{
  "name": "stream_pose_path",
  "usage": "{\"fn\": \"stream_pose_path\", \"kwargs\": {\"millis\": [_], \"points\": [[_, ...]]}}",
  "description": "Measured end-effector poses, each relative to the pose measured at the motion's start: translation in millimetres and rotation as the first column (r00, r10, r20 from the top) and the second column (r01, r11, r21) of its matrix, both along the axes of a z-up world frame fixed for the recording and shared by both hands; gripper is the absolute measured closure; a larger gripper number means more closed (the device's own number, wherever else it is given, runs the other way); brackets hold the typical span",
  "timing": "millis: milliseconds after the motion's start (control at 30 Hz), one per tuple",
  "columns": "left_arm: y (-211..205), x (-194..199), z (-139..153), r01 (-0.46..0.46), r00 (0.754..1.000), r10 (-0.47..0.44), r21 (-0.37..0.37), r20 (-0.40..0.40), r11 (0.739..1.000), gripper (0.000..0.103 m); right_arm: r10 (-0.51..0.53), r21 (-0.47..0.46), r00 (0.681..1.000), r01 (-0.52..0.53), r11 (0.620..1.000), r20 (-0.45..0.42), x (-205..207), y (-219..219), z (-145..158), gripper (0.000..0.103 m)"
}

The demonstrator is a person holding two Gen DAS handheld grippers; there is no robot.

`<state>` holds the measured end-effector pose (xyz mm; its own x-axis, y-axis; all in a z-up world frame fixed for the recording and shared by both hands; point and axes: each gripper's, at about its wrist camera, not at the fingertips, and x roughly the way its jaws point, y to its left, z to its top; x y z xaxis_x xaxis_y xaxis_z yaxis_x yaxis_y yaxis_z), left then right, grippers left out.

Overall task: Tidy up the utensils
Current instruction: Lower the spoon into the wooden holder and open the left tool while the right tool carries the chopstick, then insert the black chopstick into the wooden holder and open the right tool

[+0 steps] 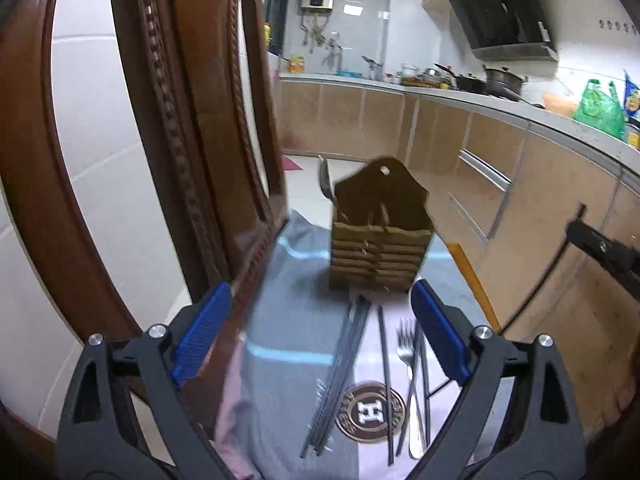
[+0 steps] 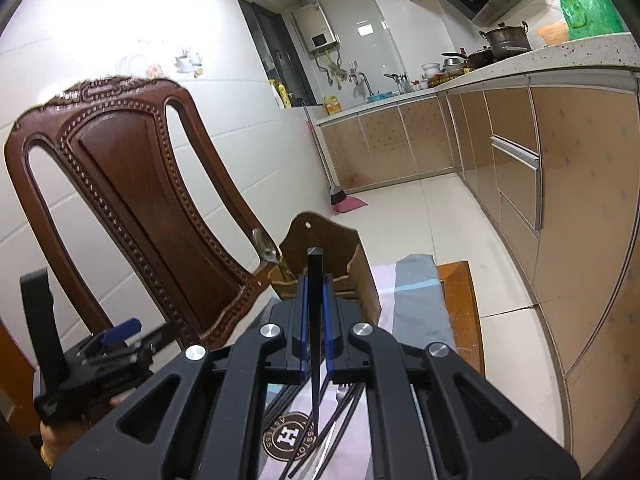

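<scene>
Utensils lie on a grey and pink cloth (image 1: 280,380) spread over the bench (image 2: 460,292), beside a carved dark-brown wooden chair (image 2: 132,184). Standing upright on the cloth is a brown slatted wooden utensil holder (image 1: 380,240) with a peaked back and a hanging hole; a steel spoon (image 1: 326,184) leans out of its left compartment. In front of the holder, a loose bundle of long dark chopsticks (image 1: 340,368) lies flat, partly over a round brown "H" emblem (image 1: 372,412), with a silver fork (image 1: 406,364) just to their right. The left gripper (image 1: 320,336) hovers over the chopsticks with its blue-padded jaws spread wide, holding nothing. The right gripper (image 2: 315,304) is clenched on a single dark chopstick (image 2: 315,340), held near the holder's front.
</scene>
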<state>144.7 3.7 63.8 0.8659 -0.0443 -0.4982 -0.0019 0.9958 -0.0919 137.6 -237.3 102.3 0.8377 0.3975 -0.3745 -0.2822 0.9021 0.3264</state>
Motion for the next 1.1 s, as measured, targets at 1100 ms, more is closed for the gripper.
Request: {"fn": "stream_pose_path", "kwargs": {"millis": [1100], "points": [[13.7, 20.9, -13.7, 0.083, 0.996, -0.084, -0.083, -0.009, 0.993, 0.013, -0.254, -0.054, 0.938, 0.274, 0.960, 0.237, 141.0, 71.4, 92.1, 0.096]]}}
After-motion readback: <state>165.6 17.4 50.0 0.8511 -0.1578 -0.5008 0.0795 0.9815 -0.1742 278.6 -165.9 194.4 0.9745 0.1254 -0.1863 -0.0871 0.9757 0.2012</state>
